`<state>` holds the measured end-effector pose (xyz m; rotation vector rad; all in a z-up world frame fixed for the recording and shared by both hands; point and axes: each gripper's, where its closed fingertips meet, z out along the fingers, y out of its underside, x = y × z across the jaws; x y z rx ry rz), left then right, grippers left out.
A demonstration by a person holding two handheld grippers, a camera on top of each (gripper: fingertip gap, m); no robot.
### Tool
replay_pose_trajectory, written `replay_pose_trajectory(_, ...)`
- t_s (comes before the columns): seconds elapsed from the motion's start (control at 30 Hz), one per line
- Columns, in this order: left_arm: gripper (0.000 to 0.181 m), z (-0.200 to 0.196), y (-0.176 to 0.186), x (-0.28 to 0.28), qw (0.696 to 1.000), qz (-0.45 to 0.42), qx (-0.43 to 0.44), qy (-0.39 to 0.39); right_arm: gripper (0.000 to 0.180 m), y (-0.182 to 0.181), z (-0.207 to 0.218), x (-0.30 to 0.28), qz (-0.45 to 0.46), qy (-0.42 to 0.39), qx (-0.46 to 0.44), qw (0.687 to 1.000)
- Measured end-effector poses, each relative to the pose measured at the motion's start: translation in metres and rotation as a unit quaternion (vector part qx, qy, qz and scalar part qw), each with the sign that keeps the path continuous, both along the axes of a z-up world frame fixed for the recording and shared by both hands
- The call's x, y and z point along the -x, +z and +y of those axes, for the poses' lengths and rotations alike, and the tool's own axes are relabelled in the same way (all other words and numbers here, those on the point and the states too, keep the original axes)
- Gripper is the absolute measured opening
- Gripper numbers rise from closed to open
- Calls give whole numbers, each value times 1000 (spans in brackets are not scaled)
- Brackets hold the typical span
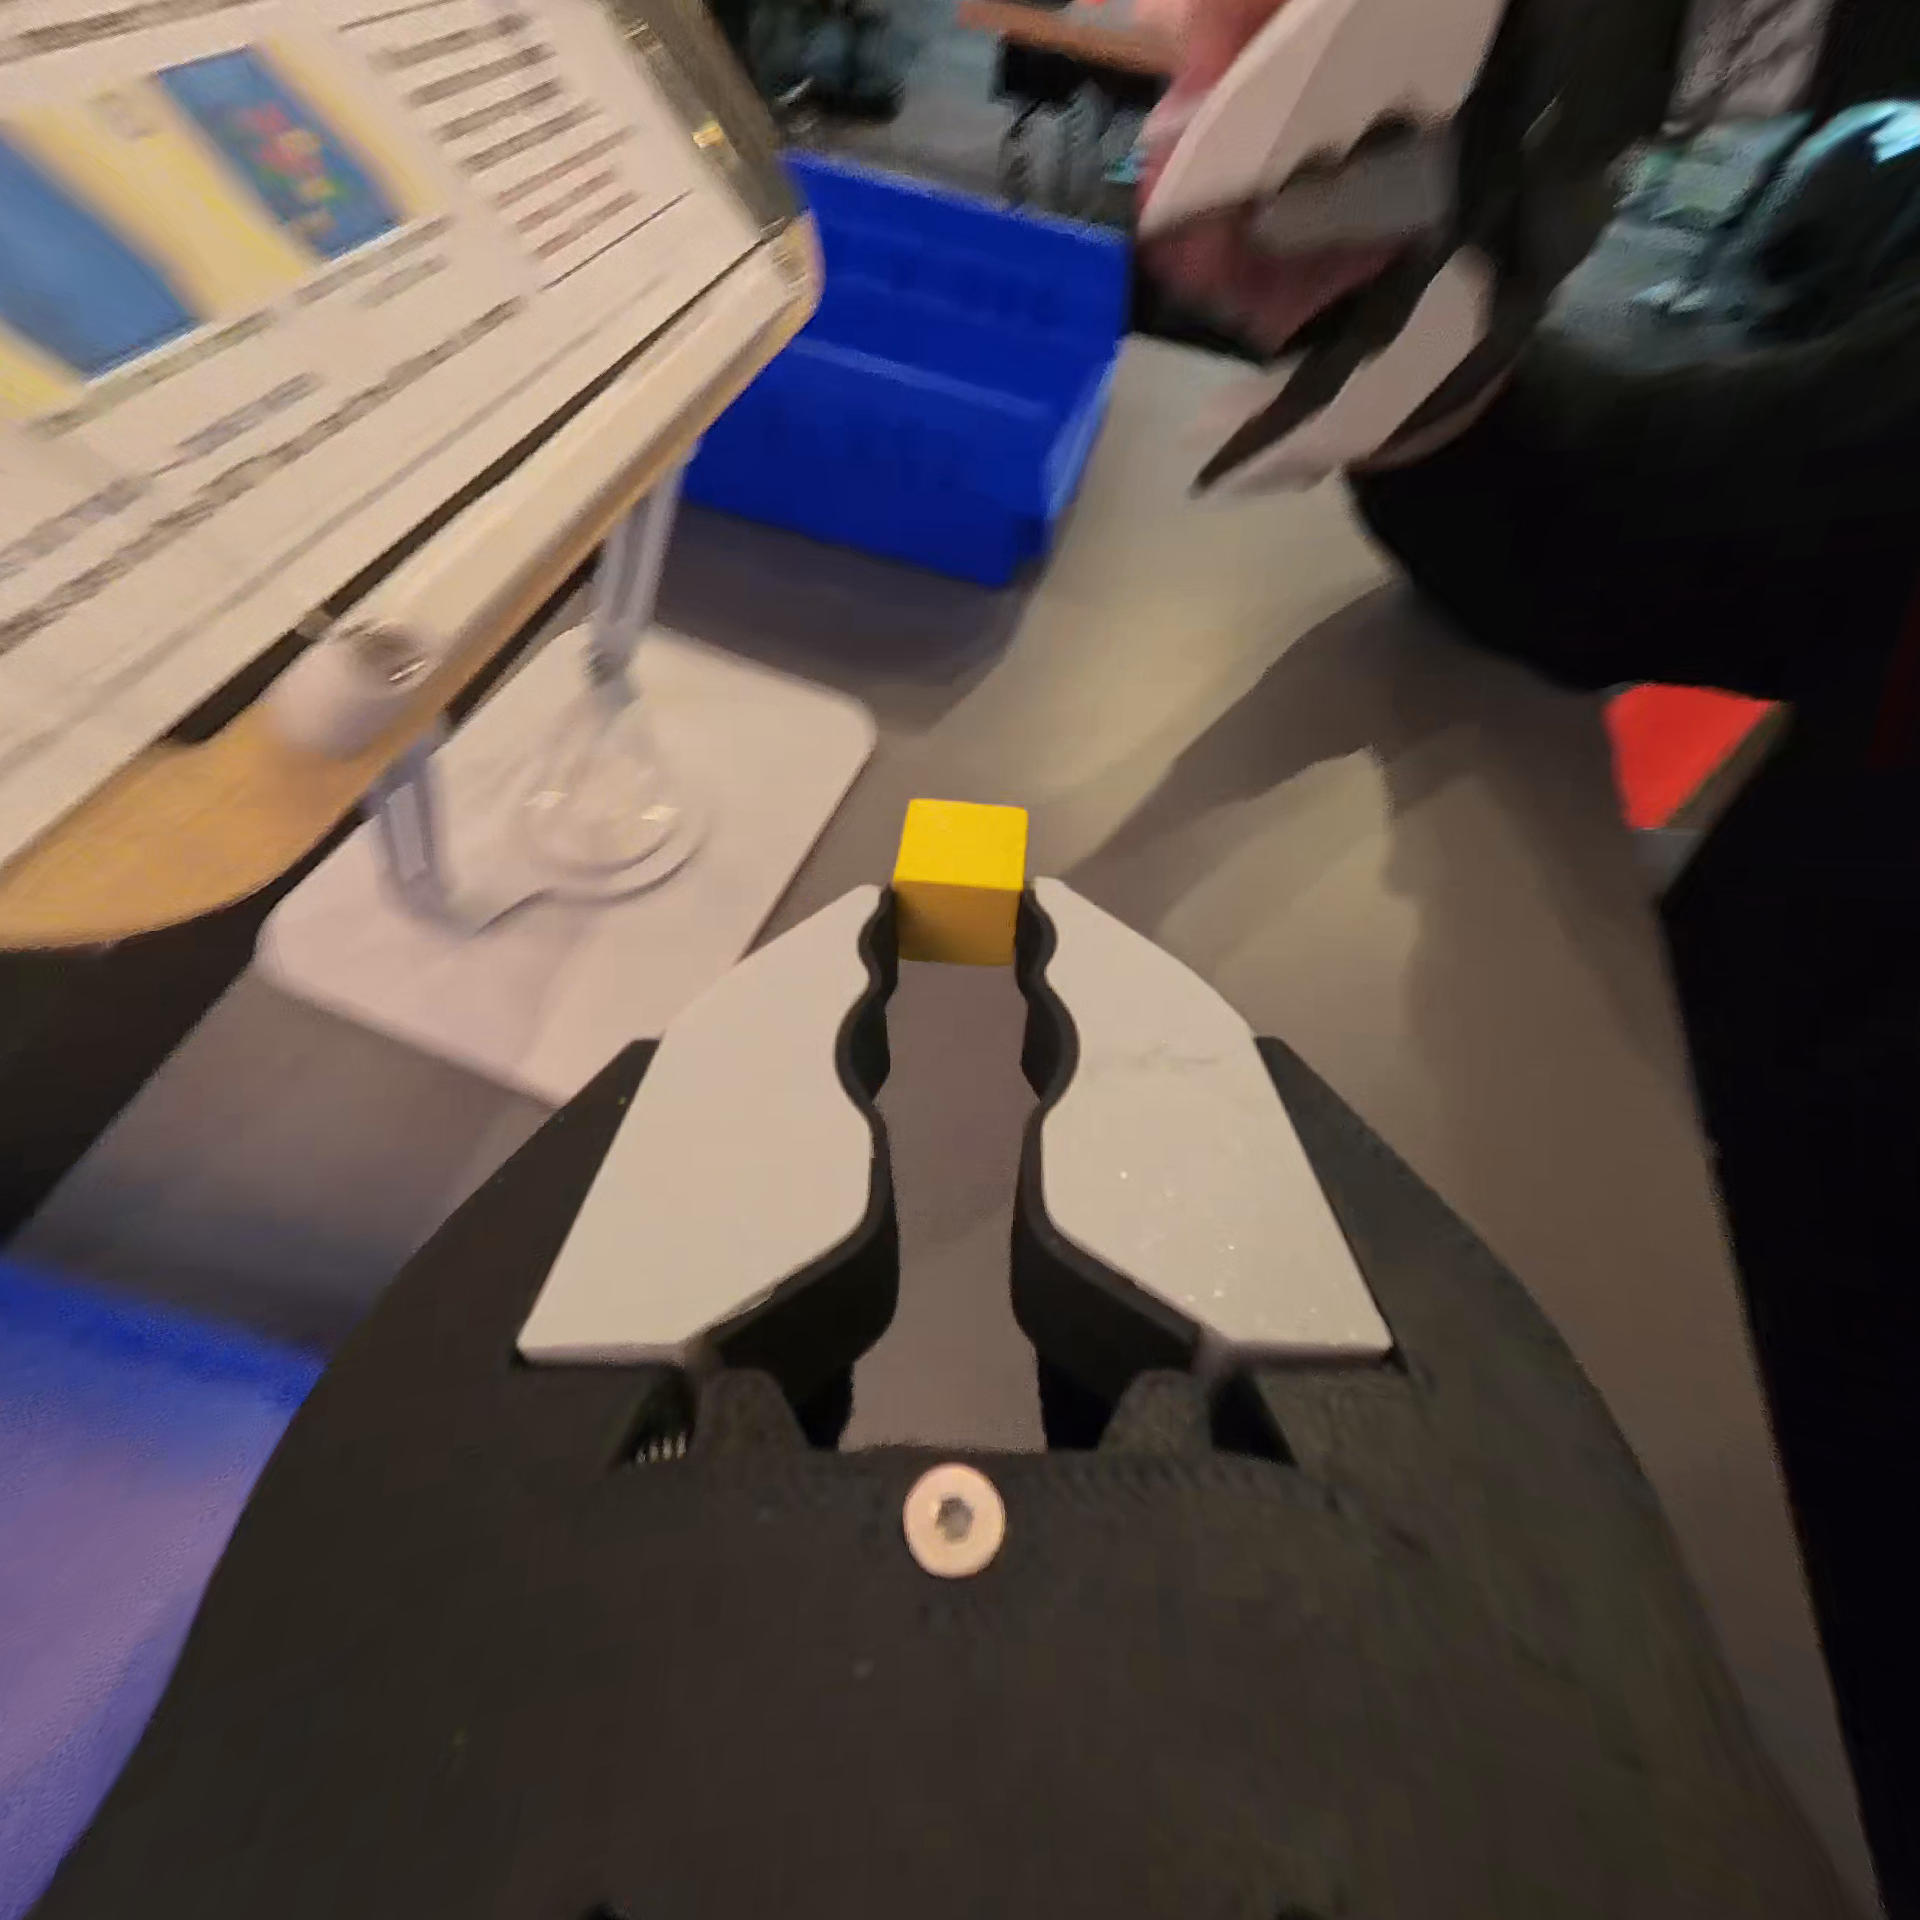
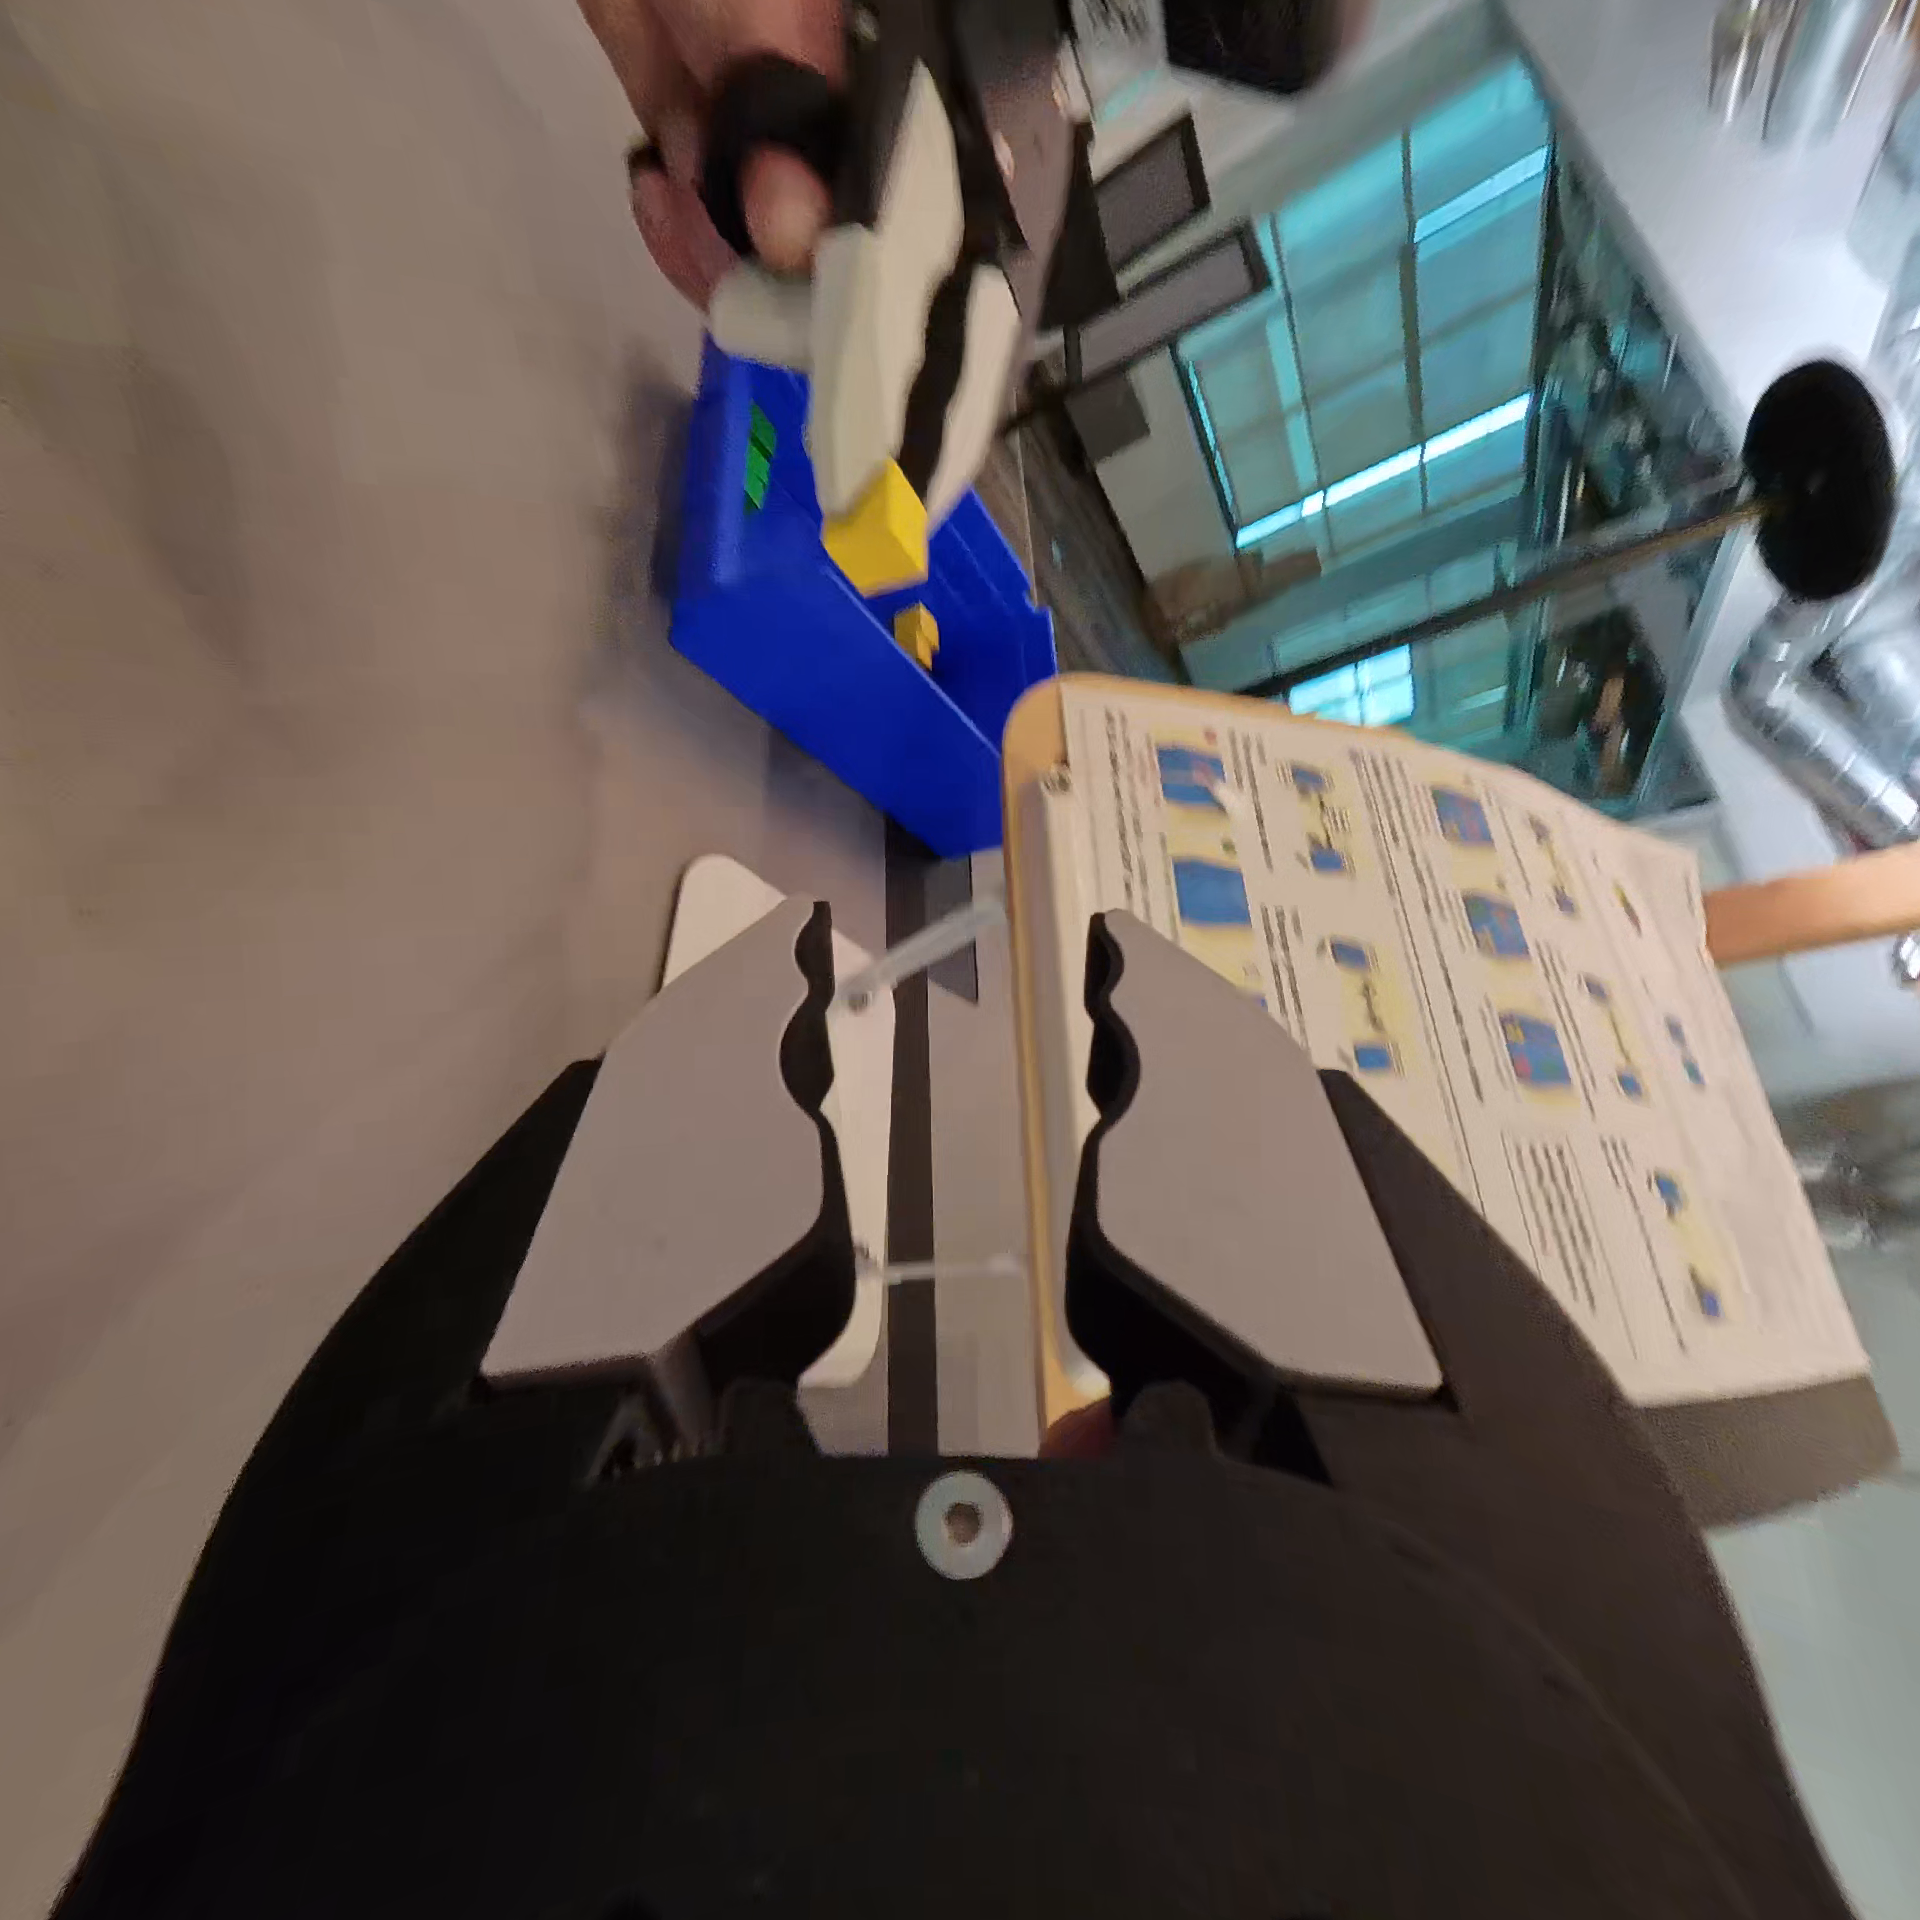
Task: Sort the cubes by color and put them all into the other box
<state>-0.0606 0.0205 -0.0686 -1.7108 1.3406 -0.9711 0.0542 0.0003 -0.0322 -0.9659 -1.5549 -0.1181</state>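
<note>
Grey table (image 1: 1299, 935) underneath, glass-walled hall beyond. Left gripper (image 1: 958, 914) clamped on a yellow cube (image 1: 961, 883) at the fingertips, blue box (image 1: 935, 395) ahead, instruction board (image 1: 312, 364) up-left. Right gripper (image 2: 956, 935) spread wide, holding nothing, pointing past the board's edge.

We see the printed sheet (image 1: 312, 343) blurred and cut by the left edge in the left wrist view. The right tool (image 1: 1340, 416) is smeared there, its tips unclear. The green cubes (image 2: 758, 462) in the far blue box (image 2: 831, 665) are too blurred to count.
</note>
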Motion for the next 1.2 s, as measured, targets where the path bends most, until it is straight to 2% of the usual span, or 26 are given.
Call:
replay_pose_trajectory(0.17,21,-33,4,-50,993,-59,50,-88,47,-16,-26,33,12,60,-80,995)
replay_pose_trajectory(0.43,21,-55,3,-86,975,-105,83,-176,45,-30,-32,40,6,87,-93,992)
replay_pose_trajectory(0.77,21,-62,-3,-93,967,-112,107,-201,34,-36,-36,43,0,99,-100,990)
replay_pose_trajectory(0.9,21,-68,-5,-94,964,-109,110,-214,22,-35,-39,44,1,103,-107,989)
replay_pose_trajectory(1.13,21,-72,0,-94,956,-130,127,-229,22,-30,-43,42,2,106,-105,989)
replay_pose_trajectory(1.2,35,-67,4,-91,959,-131,121,-219,22,-22,-41,36,9,100,-106,989)
